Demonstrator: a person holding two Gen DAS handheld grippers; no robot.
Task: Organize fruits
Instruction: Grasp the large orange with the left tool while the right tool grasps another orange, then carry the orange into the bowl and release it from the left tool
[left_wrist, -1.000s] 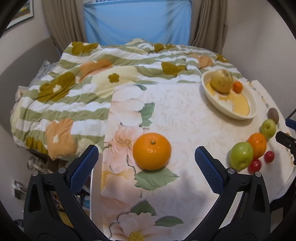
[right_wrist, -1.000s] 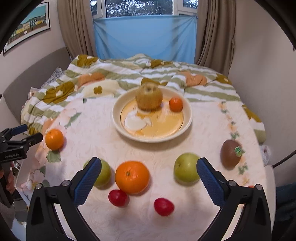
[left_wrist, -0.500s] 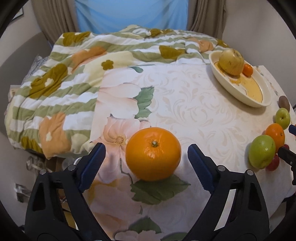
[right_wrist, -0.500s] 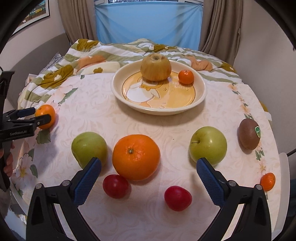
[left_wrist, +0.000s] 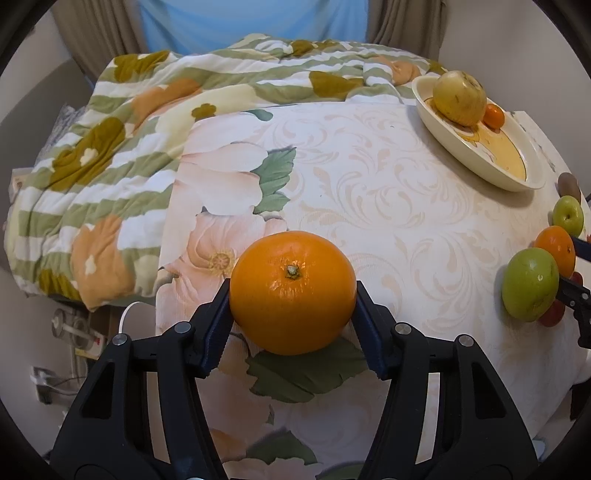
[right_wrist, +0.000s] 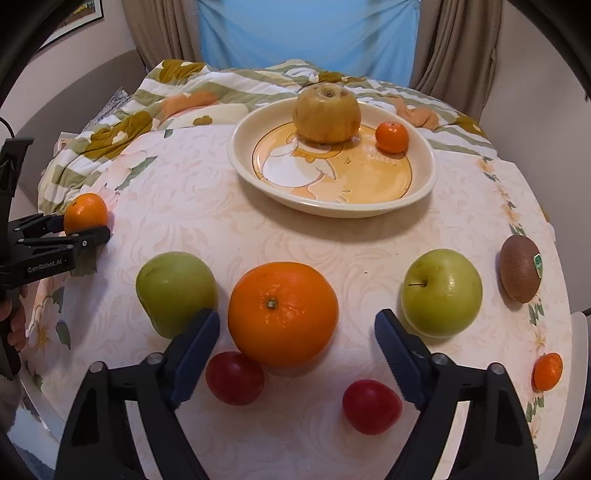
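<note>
A: The jaws of the left gripper (left_wrist: 292, 300) are now closed on the small orange (left_wrist: 291, 291); both blue pads touch its sides. One second ago they stood wide apart and the fruit was well ahead of them, so the grasp is new.

B: Is the fruit already lifted?

A: I cannot tell. It looks to sit still on the surface (left_wrist: 388, 192), over the printed leaf at the left edge.

B: And the right gripper (right_wrist: 297, 343)?

A: Its jaws are half open and hold nothing. They have come forward and narrowed. The big orange (right_wrist: 282, 314) lies just ahead, between the tips, not yet touched. A green apple (right_wrist: 176, 297) is just beside the left tip, a second green apple (right_wrist: 441, 291) beside the right one. Two red fruits (right_wrist: 234, 377) lie near, under the fingers.

B: What is farther away?

A: The kiwi (right_wrist: 521, 268) at the right, then the plate (right_wrist: 332, 206) in the middle, with a yellow-brown fruit (right_wrist: 327, 112) and a little tangerine (right_wrist: 391, 137) in it. Behind is the bed quilt (left_wrist: 122, 147).

B: So what does it mean for the task?

A: I think the small orange is ready to go to the plate, and the big orange is probably next.
</note>
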